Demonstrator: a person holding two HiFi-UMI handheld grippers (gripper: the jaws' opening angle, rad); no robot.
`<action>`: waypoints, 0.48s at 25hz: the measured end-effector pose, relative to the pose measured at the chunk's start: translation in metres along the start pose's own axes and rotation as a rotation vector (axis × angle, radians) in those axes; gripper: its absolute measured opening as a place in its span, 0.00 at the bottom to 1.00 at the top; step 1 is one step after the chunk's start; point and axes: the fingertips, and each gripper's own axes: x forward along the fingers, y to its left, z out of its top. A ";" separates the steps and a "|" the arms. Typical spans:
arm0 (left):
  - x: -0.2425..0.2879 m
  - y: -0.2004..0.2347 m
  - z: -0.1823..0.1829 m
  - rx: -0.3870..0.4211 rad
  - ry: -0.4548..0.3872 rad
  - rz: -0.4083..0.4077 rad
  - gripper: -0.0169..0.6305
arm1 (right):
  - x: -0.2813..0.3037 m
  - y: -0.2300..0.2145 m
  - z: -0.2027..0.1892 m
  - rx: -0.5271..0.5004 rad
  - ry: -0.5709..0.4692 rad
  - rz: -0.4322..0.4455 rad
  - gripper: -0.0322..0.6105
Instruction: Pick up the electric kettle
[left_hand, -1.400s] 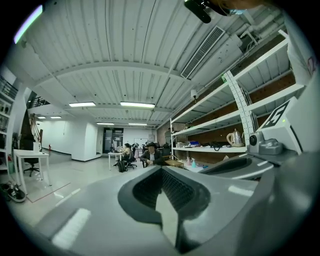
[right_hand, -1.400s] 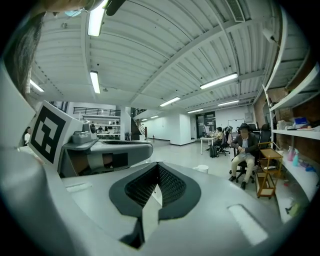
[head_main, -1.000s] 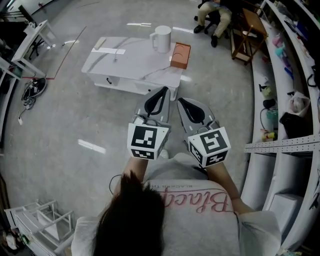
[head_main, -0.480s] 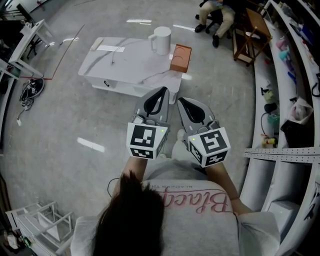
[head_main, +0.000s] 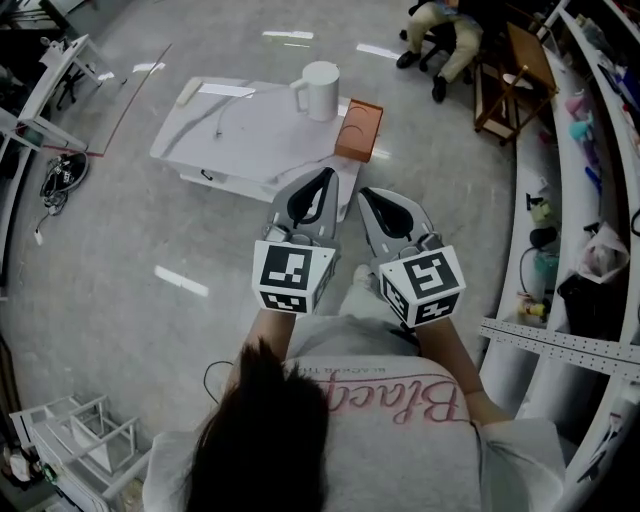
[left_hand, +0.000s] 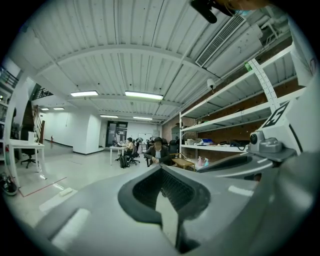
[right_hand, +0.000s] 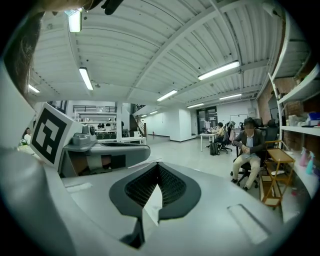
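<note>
Judging by how things lie, the approach is the step in hand and no reach has begun. At the left of the head view, the low white table (head_main: 260, 140) stands well apart from the person across the floor. Toward its far right side sits the electric kettle (head_main: 322, 78), with a brown box (head_main: 358, 130) just beside it at the table's right end. Nearer the person, the left gripper (head_main: 318, 190) and then the right gripper (head_main: 378, 205) are held side by side, pointing level into the room. Each one's own view shows the jaws clenched together with nothing between them. The next move likely calls for stepping closer, parting one pair of jaws and bringing them down to the handle. The kettle stands upright, its long axis vertical. Its handle juts toward the left of the head view, so the left gripper looks better placed; the spout cannot be made out
</note>
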 end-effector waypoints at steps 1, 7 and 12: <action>0.011 0.000 0.001 -0.002 0.000 0.012 0.03 | 0.005 -0.011 0.001 -0.005 0.003 0.012 0.08; 0.069 0.004 -0.002 -0.029 0.018 0.088 0.03 | 0.028 -0.066 0.010 -0.041 0.018 0.083 0.08; 0.100 0.007 -0.003 -0.026 0.028 0.146 0.03 | 0.044 -0.099 0.011 -0.036 0.025 0.138 0.08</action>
